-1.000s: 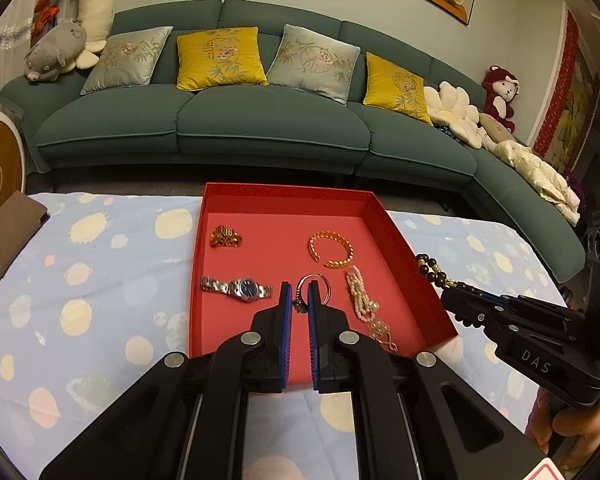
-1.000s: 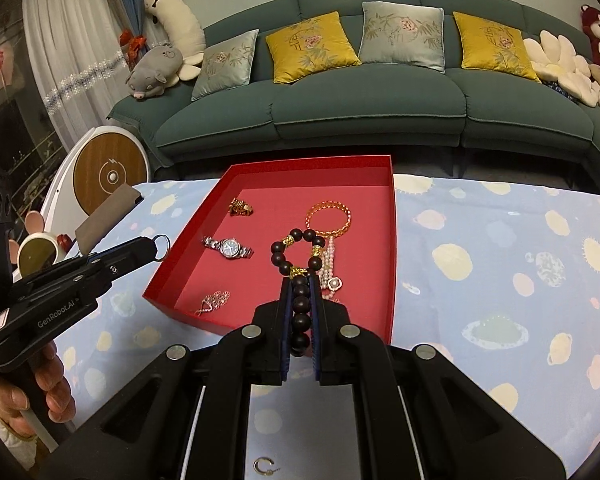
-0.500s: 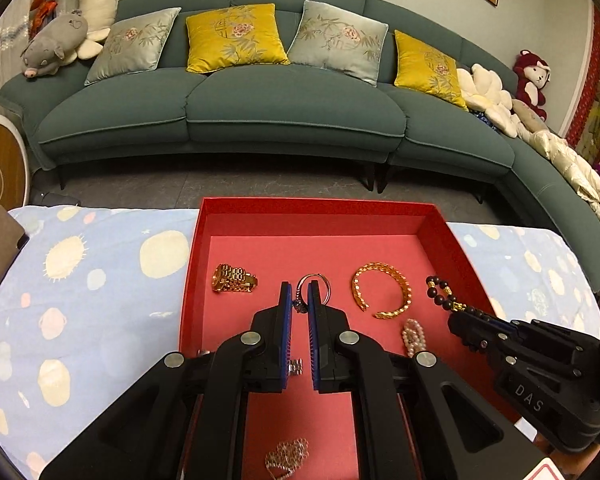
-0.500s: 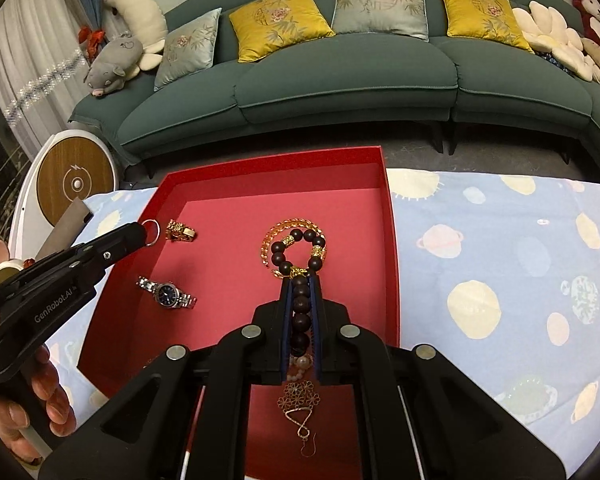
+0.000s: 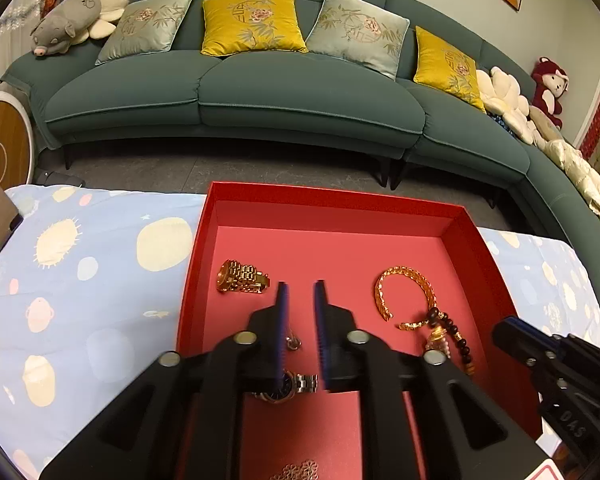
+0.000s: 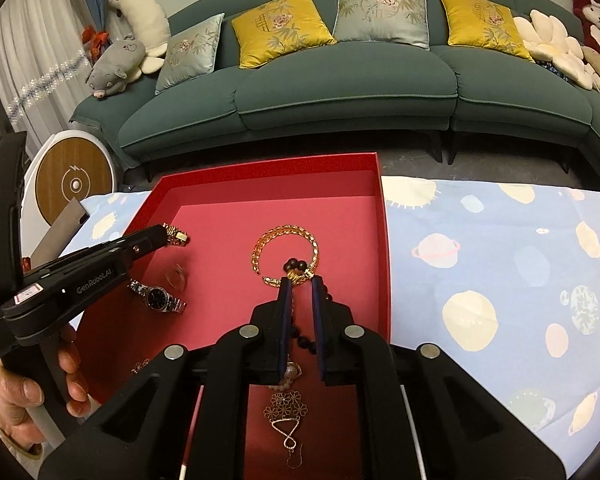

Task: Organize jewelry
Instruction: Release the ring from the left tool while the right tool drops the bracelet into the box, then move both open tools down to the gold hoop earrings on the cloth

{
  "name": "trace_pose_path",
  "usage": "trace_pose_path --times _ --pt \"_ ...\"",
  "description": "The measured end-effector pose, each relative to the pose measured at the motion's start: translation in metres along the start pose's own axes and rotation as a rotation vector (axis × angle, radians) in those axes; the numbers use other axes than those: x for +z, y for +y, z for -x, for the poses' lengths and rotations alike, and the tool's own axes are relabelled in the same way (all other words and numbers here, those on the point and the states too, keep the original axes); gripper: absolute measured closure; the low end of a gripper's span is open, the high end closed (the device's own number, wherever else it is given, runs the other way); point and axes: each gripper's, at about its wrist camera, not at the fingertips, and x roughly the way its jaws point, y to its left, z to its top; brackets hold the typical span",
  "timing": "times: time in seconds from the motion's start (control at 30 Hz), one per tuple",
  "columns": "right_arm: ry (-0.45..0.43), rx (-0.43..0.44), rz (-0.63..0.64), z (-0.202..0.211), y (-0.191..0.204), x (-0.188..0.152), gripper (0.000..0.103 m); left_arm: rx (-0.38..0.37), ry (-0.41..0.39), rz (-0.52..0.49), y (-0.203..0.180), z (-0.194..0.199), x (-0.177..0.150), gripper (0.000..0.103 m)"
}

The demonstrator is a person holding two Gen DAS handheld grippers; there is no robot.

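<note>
A red tray (image 5: 476, 232) (image 6: 382, 216) lies on the spotted blue cloth. In it lie a gold watch (image 5: 242, 277), a gold bangle (image 5: 404, 288) (image 6: 286, 250), a silver watch (image 5: 286, 386) (image 6: 158, 296), a small silver ring (image 5: 293, 342) (image 6: 176, 276), a dark bead bracelet (image 5: 450, 332) (image 6: 300, 270) and a flower pendant (image 6: 286, 412). My left gripper (image 5: 300, 296) is open above the tray, the ring lying below its fingers. My right gripper (image 6: 300, 292) is open over the bead bracelet, which rests on the tray floor.
A green sofa (image 5: 300, 96) with cushions stands beyond the table. A round wooden-faced device (image 6: 74, 184) and a brown board (image 6: 60, 232) sit at the left. The blue cloth (image 6: 500, 280) spreads right of the tray.
Both grippers opened. The left one let the ring fall into the tray; the right one let the bead bracelet down beside the gold bangle. Both moved further over the tray.
</note>
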Motion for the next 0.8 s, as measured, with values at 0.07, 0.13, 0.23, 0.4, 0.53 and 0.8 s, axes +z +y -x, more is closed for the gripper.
trace_pose_path --times 0.07,0.13,0.23,0.4,0.53,0.8 --pt "-0.01 0.008 0.002 0.012 0.0 0.0 0.092 0.003 -0.014 0.008 0.003 0.009 0.002 0.079" --pt "-0.022 0.015 0.008 0.025 -0.001 0.0 0.092 -0.007 -0.031 0.019 0.006 0.022 0.003 0.079" --pt "-0.042 0.028 0.01 0.051 -0.002 -0.003 0.088 -0.028 -0.061 0.039 0.011 0.05 0.003 0.079" --pt "-0.074 0.054 0.018 0.1 -0.002 -0.018 0.084 -0.036 -0.091 0.016 0.011 0.104 -0.014 0.075" --pt "-0.092 0.059 0.029 0.132 0.0 -0.04 0.084 -0.03 -0.095 -0.017 0.009 0.136 -0.044 0.071" --pt "-0.035 0.09 0.027 0.156 0.01 -0.1 0.08 -0.021 -0.013 0.003 0.009 0.157 -0.119 0.069"
